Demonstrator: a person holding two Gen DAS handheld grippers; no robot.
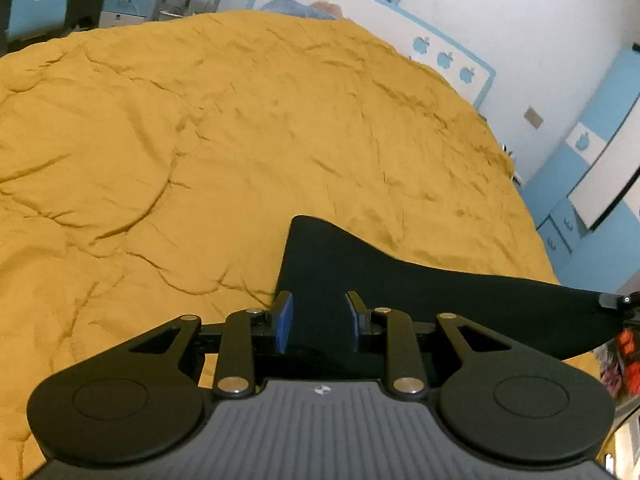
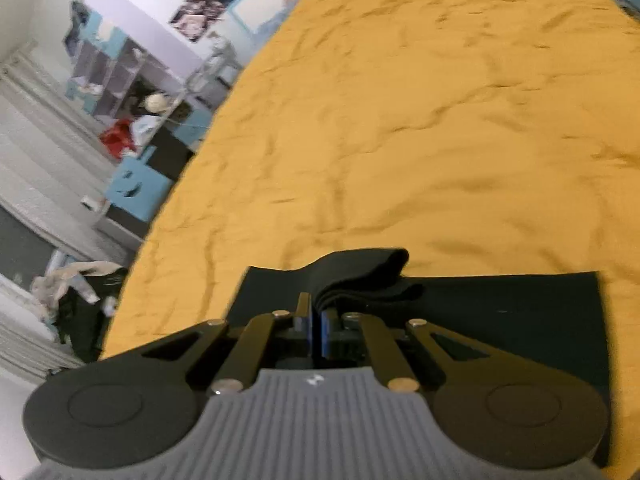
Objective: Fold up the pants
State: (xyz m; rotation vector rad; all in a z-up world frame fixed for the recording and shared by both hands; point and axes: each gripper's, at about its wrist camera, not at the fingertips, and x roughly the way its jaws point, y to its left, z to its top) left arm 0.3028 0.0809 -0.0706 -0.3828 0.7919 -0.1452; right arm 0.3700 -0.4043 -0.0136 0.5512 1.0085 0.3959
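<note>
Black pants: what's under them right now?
The mustard bedspread shows all around the black pants, which lie on it. A bunched fold rises into the right hand-held gripper. Whatever is directly beneath the fabric is covered.

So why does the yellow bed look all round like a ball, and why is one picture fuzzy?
Left wrist view: the fisheye lens bends the yellow blanket into a dome; it is fairly sharp. Right wrist view: blurry all over, most on the shelves at the left, and the black pants show little detail because they are so dark.
</note>
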